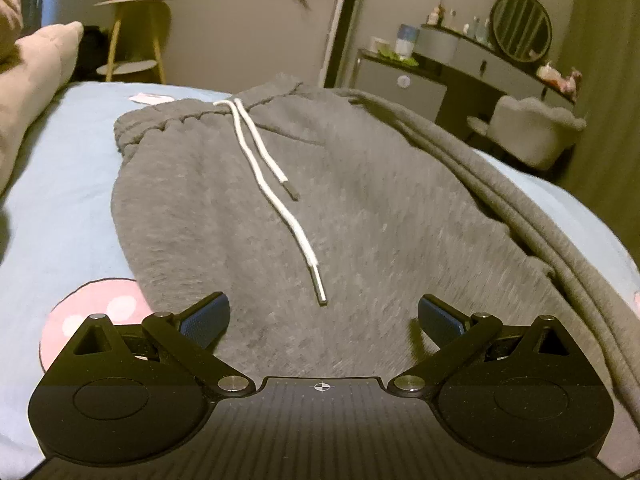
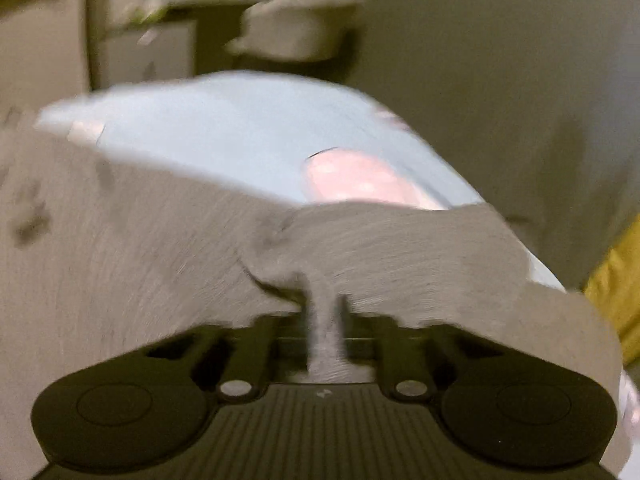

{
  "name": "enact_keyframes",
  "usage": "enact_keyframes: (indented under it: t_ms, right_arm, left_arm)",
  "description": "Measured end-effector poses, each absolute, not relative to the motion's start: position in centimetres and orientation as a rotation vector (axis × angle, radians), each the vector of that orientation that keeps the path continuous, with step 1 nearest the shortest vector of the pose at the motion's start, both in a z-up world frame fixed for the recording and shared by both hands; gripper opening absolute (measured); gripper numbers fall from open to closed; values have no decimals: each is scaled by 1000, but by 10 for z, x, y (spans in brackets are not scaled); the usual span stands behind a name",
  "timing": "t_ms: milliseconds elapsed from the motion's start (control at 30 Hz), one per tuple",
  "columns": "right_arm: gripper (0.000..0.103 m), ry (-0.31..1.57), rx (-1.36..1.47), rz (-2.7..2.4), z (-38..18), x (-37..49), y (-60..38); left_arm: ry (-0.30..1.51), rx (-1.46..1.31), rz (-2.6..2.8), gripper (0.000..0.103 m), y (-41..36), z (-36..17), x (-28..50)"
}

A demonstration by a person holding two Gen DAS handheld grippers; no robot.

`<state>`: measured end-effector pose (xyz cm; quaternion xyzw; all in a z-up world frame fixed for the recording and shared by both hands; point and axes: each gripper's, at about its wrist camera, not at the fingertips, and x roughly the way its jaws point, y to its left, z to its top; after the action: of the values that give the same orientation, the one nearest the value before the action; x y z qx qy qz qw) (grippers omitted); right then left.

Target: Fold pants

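Observation:
Grey sweatpants (image 1: pixel 340 208) lie on a light blue bed (image 1: pixel 60 200), waistband at the far end, with a white drawstring (image 1: pixel 276 200) trailing down the middle. A leg fold lies along the right side (image 1: pixel 520 208). My left gripper (image 1: pixel 324 320) is open and empty, just above the pants' near part. In the blurred right wrist view my right gripper (image 2: pixel 324 320) is shut on a pinch of the grey pants fabric (image 2: pixel 320 340), which spreads out ahead of it (image 2: pixel 160 248) over the blue bed (image 2: pixel 240 136).
A pink pillow (image 1: pixel 36 80) lies at the bed's left. A round side table (image 1: pixel 132 36), a dresser with a round mirror (image 1: pixel 520 28) and a grey chair (image 1: pixel 536 128) stand beyond the bed. Pink spotted prints (image 1: pixel 100 308) mark the sheet. Something yellow (image 2: pixel 616 288) shows at right.

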<state>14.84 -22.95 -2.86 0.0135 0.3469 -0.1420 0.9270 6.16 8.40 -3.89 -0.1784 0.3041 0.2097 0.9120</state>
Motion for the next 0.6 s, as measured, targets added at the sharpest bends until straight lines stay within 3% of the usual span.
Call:
enact_keyframes:
  t_ms: [133, 233, 333, 400, 500, 533, 567, 600]
  right_arm:
    - [7, 514, 349, -453, 6, 89, -281]
    - [7, 410, 548, -564, -1, 32, -322]
    - [9, 495, 698, -650, -39, 4, -361]
    - [18, 602, 884, -690, -70, -4, -385]
    - [21, 515, 1100, -660, -85, -26, -401]
    - [30, 510, 1104, -644, -84, -25, -402]
    - [50, 500, 1108, -620, -86, -21, -399]
    - [57, 492, 1118, -586, -86, -17, -399]
  left_arm:
    - [635, -389, 427, 103, 86, -41, 62]
    - [623, -410, 429, 103, 88, -44, 62]
    - [615, -415, 437, 103, 87, -45, 62]
    - [607, -425, 436, 103, 87, -45, 60]
    - [589, -464, 426, 103, 92, -44, 56]
    - [579, -485, 419, 103, 94, -44, 54]
    - [572, -501, 415, 103, 96, -43, 53]
    - [565, -518, 410, 103, 98, -43, 52]
